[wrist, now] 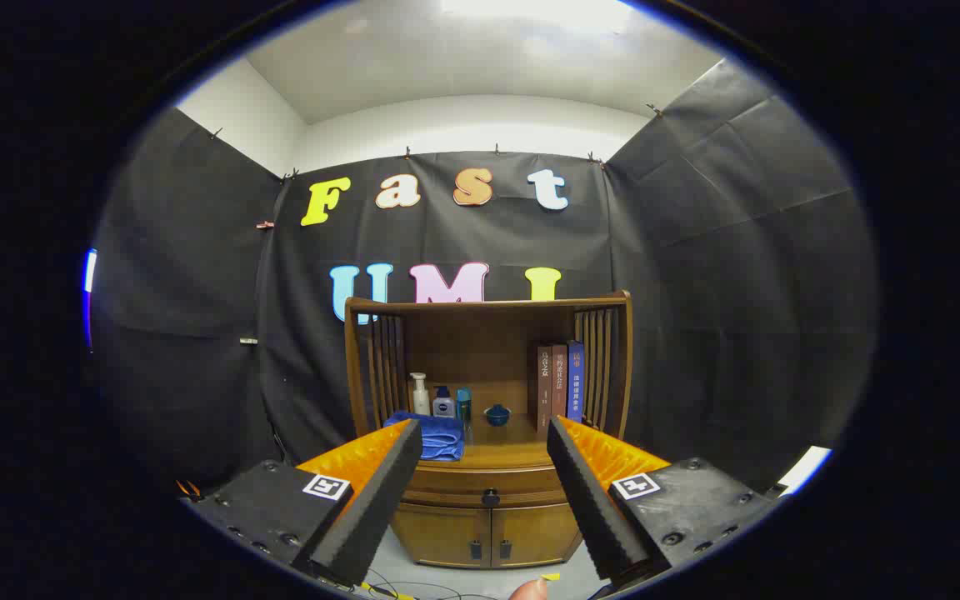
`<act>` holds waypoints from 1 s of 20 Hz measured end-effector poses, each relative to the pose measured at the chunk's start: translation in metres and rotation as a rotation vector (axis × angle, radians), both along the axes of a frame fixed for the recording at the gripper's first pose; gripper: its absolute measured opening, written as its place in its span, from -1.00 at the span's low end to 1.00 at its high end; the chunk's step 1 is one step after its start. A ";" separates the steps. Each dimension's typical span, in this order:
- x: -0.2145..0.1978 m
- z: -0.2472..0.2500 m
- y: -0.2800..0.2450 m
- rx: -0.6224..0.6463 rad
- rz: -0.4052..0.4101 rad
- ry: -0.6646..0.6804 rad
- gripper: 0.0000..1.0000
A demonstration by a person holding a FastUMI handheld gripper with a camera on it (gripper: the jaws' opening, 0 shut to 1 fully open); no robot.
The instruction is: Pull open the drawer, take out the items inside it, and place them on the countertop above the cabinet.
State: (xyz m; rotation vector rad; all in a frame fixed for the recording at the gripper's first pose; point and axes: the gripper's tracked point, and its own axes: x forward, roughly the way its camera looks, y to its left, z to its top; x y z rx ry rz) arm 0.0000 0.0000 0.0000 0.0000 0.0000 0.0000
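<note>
Black cloth walls close in the booth, with a wooden cabinet standing against the back one. Its drawer is shut, a dark knob at its middle, two small doors below. On the bench above the drawer lie a folded blue towel, three bottles, a small blue bowl and upright books. The hand-held gripper is wide open, its fingers framing the drawer, well short of it. A fingertip shows near the floor.

Countertop: towel, bottles, bowl, books.
</note>
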 end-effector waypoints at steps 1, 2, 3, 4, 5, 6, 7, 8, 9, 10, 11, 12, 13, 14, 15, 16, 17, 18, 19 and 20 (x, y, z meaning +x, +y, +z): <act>0.000 0.000 0.000 -0.002 0.000 0.000 0.97; 0.000 0.001 -0.001 -0.003 -0.001 0.000 0.97; 0.000 0.001 0.000 -0.005 0.001 -0.002 0.97; 0.002 0.002 0.000 -0.006 0.003 -0.004 0.97; 0.001 0.002 0.001 -0.007 0.005 -0.004 0.97; 0.001 0.002 0.001 -0.008 0.006 -0.005 0.97; 0.000 0.003 0.001 -0.008 0.004 -0.006 0.97; 0.002 0.004 0.001 -0.007 0.003 -0.008 0.97; 0.001 0.006 0.001 -0.005 0.002 -0.012 0.97; 0.001 0.006 0.002 -0.006 0.003 -0.014 0.97; 0.001 0.006 0.002 -0.009 0.006 -0.014 0.97; 0.001 0.006 0.003 -0.013 0.007 -0.013 0.97; 0.002 0.006 0.004 -0.014 0.008 -0.014 0.97; 0.001 0.006 0.003 -0.013 0.008 -0.014 0.97; 0.001 0.006 0.004 -0.011 0.010 -0.015 0.97; 0.001 0.005 0.003 -0.010 0.009 -0.014 0.97; 0.001 0.004 0.003 -0.009 0.008 -0.014 0.97; 0.002 0.003 0.003 -0.009 0.010 -0.013 0.97; 0.002 0.001 0.003 -0.010 0.011 -0.010 0.97; 0.003 -0.001 0.003 -0.010 0.010 -0.011 0.97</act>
